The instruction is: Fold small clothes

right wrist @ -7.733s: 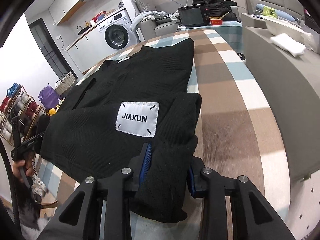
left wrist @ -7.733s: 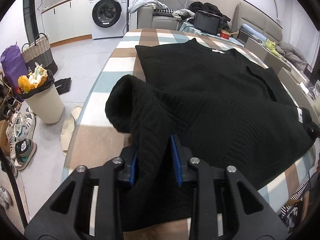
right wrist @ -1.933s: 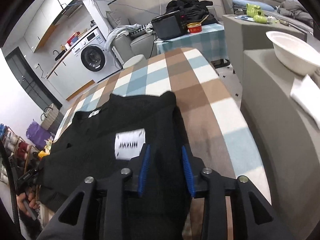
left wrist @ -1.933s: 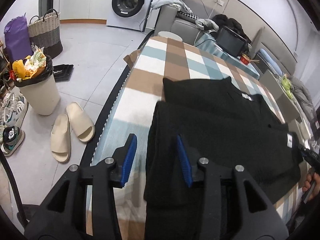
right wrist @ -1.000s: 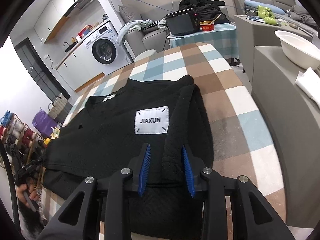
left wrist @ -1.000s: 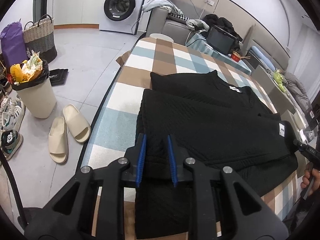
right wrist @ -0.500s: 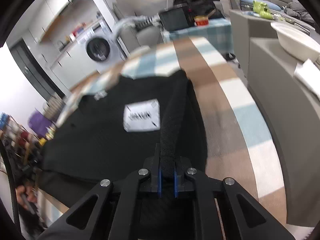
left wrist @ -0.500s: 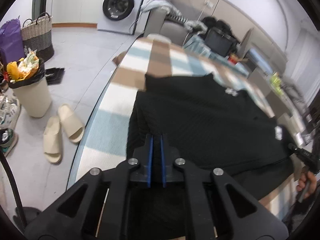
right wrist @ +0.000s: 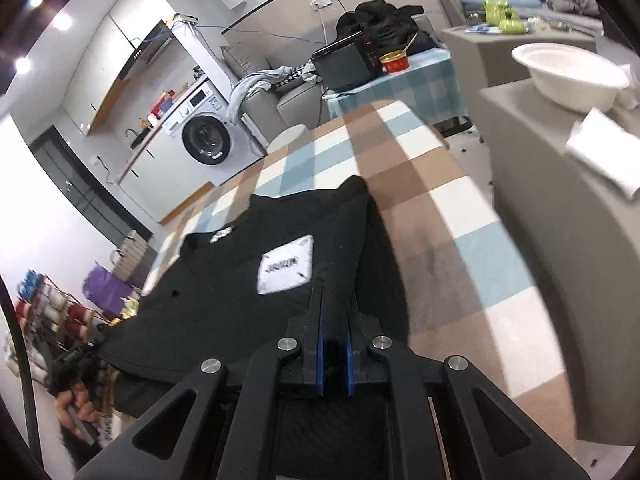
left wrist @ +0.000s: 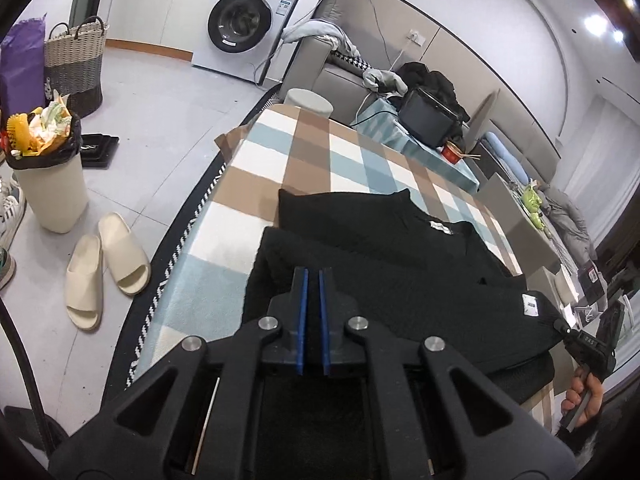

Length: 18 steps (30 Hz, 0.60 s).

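Nearest, the left gripper (left wrist: 312, 312) has its fingers clamped on the near-left hem corner of the black sweater (left wrist: 400, 280); the right gripper (right wrist: 333, 340) is pinched likewise on a raised ridge of knit at the near-right edge. Beyond them the sweater lies spread on the checked surface (left wrist: 320, 152), its white label (right wrist: 285, 265) showing. It looks soft, thick and limp, likely to sag between the grips, so hem corners suit best.

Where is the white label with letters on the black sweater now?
In the right wrist view the white label lies on the black sweater, just left of the raised fold that the right gripper pinches, on the checked cloth.
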Each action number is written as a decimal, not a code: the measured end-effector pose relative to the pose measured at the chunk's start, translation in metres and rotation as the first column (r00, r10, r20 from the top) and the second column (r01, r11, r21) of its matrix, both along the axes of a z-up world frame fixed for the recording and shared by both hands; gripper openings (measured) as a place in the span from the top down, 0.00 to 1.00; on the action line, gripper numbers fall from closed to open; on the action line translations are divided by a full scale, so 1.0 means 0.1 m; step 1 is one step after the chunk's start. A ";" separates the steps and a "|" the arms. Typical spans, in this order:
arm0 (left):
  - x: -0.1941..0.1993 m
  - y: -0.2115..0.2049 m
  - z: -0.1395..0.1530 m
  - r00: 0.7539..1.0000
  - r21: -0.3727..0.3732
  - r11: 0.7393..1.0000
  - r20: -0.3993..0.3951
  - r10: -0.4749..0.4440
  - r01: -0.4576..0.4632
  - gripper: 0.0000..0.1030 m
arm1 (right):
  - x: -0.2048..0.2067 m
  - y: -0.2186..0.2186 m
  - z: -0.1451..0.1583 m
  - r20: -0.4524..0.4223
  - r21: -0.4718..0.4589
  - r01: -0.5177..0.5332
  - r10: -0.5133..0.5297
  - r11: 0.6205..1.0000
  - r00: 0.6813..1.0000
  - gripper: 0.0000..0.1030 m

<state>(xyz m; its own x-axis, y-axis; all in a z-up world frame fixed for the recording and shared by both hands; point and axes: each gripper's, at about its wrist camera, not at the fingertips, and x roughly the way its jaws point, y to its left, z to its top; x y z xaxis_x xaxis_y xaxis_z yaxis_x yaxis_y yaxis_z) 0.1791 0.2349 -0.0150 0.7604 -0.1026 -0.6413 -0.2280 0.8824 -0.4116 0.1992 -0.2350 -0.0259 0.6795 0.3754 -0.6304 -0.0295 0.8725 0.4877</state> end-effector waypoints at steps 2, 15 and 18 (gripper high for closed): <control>0.08 -0.01 0.06 1.000 0.001 1.000 0.016 -0.006 0.006 0.97 | 0.10 0.00 0.10 0.029 0.018 0.009 -0.009 1.000 1.000 0.93; 1.36 0.48 0.07 0.993 0.037 0.994 -0.060 0.103 -0.101 0.97 | 1.46 0.14 0.32 0.020 0.007 0.146 -0.146 0.989 0.989 0.86; 1.44 0.57 -0.06 0.985 0.059 0.989 -0.104 0.142 -0.136 0.88 | 1.45 0.09 0.23 0.010 0.007 0.155 -0.155 0.988 0.988 0.79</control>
<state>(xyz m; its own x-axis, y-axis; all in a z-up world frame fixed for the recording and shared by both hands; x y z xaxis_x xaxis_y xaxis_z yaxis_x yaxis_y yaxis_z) 0.3233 0.2921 -0.0214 0.6915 0.0346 -0.7215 -0.3901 0.8586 -0.3327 0.3442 -0.2259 -0.0029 0.7365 0.2692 -0.6205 0.1002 0.8638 0.4937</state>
